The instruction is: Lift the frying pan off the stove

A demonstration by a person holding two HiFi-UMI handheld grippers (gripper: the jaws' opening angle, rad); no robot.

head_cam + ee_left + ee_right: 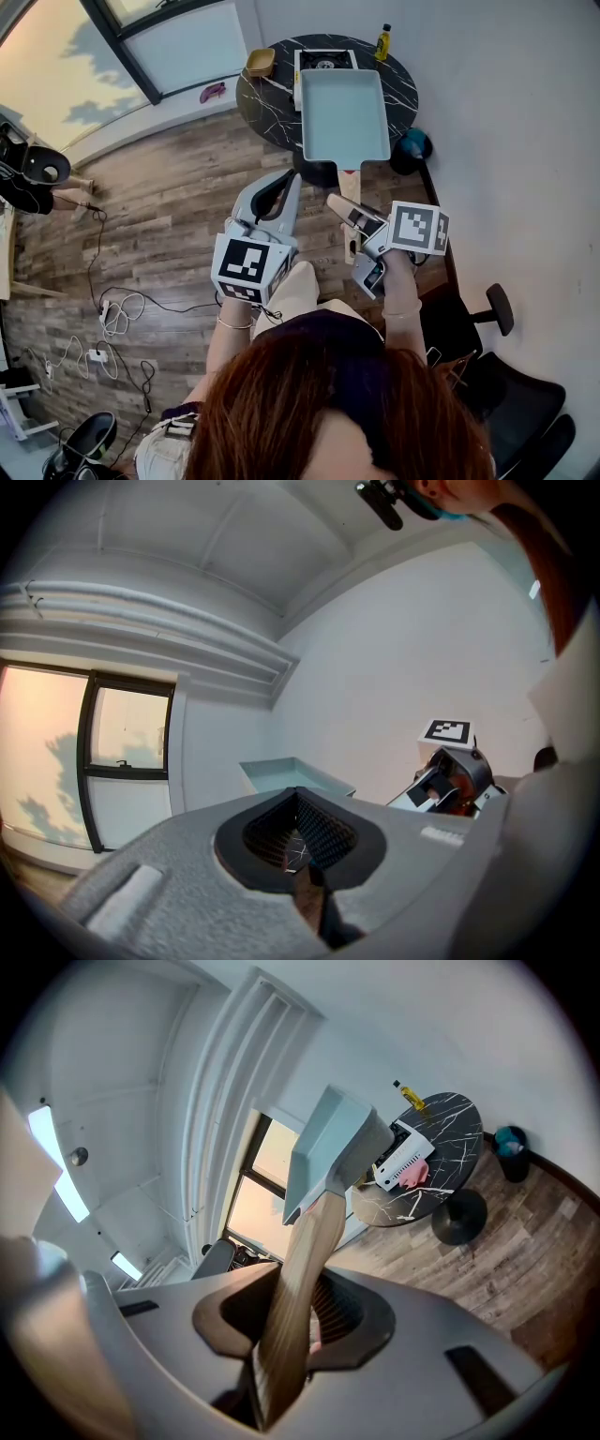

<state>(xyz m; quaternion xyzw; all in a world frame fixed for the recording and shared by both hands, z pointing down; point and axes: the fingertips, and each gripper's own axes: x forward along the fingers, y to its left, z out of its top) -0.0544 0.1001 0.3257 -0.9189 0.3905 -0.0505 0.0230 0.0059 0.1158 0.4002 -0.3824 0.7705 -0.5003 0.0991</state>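
Head view: bare frying pan (344, 117) in right gripper (341, 206)

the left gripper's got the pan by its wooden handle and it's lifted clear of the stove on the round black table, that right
No: the right gripper holds the pan by its wooden handle, jaws closed on it, as the right gripper view shows. The left gripper is empty. The pan is indeed clear of the stove on the round black table.
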